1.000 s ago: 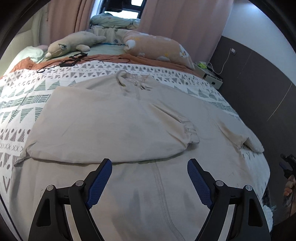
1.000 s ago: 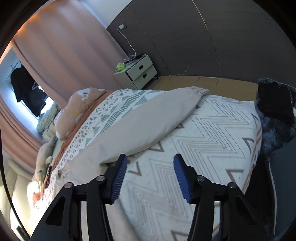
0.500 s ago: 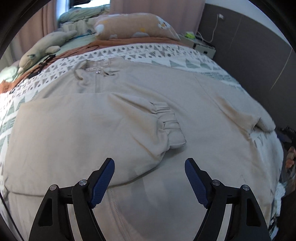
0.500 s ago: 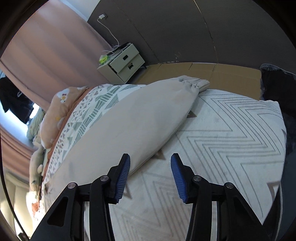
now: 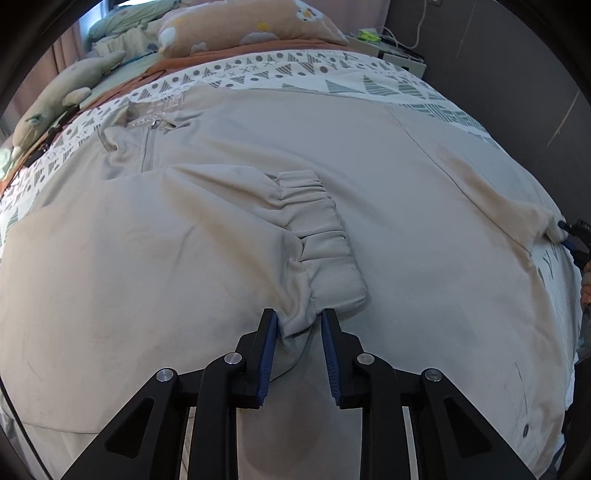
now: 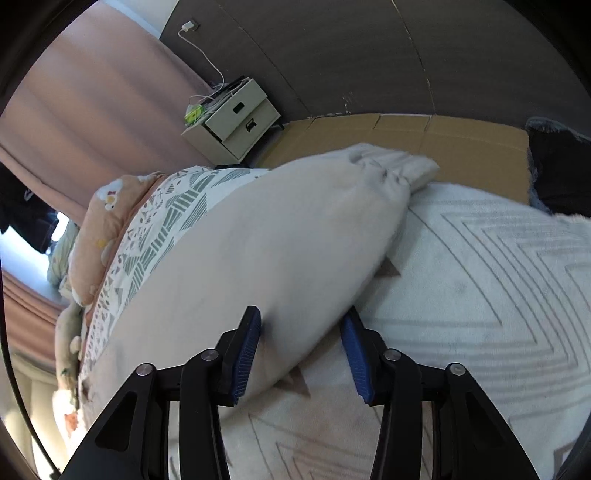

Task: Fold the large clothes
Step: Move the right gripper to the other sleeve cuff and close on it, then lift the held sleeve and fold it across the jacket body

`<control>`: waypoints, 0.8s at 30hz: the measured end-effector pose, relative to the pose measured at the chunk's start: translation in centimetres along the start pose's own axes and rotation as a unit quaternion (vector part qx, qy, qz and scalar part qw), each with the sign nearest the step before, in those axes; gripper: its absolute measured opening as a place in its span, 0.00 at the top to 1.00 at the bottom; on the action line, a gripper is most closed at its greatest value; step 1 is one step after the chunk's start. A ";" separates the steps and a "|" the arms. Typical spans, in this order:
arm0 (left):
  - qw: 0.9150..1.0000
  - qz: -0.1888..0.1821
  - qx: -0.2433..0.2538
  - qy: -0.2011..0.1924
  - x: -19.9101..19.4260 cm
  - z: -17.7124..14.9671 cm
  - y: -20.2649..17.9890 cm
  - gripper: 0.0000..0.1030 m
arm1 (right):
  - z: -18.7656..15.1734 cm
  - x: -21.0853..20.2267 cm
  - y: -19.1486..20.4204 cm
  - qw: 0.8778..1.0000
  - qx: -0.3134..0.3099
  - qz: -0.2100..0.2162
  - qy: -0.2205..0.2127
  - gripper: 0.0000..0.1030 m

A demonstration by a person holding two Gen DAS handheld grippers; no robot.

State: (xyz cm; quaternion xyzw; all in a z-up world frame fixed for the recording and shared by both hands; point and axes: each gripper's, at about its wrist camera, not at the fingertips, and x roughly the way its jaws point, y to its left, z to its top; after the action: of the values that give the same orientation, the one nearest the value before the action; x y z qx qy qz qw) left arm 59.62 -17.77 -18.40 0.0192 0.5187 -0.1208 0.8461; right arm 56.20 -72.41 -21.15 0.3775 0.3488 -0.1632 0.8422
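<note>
In the left wrist view, a large beige jacket [image 5: 369, 192] lies spread across the bed [image 5: 369, 79], filling most of the frame. Its zip and collar sit at the upper left, and one sleeve [image 5: 207, 229] is folded across the body so that its gathered cuff [image 5: 325, 258] lies near the centre. The left gripper [image 5: 298, 325], at the bottom centre, has its blue-padded fingers [image 5: 269, 343] drawn close together around a bunch of sleeve fabric just beside the cuff; the cloth sits between the pads, and the grip looks closed on it. At the far right edge the other sleeve ends beside the small dark tip of the right gripper [image 5: 570, 236]. A peach pillow [image 5: 251, 26] and a grey plush toy [image 5: 55, 99] lie at the top and upper left, on the far side of the patterned bedspread.

In the right wrist view, the jacket's second sleeve [image 6: 280, 251] runs diagonally from lower left to upper right, its cuff [image 6: 399, 166] hanging at the bed's edge. It lies on a pale zigzag blanket [image 6: 480, 288]. The right gripper [image 6: 301, 325], at the bottom centre, straddles the sleeve with its fingers [image 6: 248, 343] spread wider than the fabric, not pinching it. A drawer cabinet [image 6: 232, 118] stands by the dark wall in the upper middle.
</note>
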 end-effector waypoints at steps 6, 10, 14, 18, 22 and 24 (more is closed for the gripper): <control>1.000 0.008 -0.018 -0.008 0.6 1.5 0.1 0.75 | 1.3 1.0 -0.4 1.000 0.008 -0.009 -0.006 0.92; 0.999 -0.015 -0.047 -0.019 -1.0 0.7 1.4 0.74 | 1.7 0.1 1.0 0.999 -0.023 -0.015 -0.025 0.96; 0.994 -0.018 -0.084 -0.061 -4.5 -1.2 4.3 0.52 | 2.7 -2.9 3.5 0.997 -0.046 0.000 -0.055 0.96; 0.988 -0.015 -0.117 -0.098 -8.4 -3.6 8.0 0.22 | 3.2 -6.5 7.9 0.993 -0.090 0.009 -0.079 0.96; 0.984 0.010 -0.135 -0.117 -11.4 -5.9 11.3 0.22 | 2.8 -10.2 13.2 0.986 -0.128 0.023 -0.100 0.96; 0.980 0.015 -0.150 -0.127 -12.6 -7.1 13.1 0.22 | 2.4 -11.8 16.0 0.983 -0.144 0.029 -0.108 0.96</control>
State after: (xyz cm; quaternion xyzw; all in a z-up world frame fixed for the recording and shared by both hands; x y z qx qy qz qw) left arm 50.90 -1.66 -11.76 -0.1159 0.4191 -0.0304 0.9000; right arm 57.61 -63.49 -3.27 0.2422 0.2644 -0.1261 0.9250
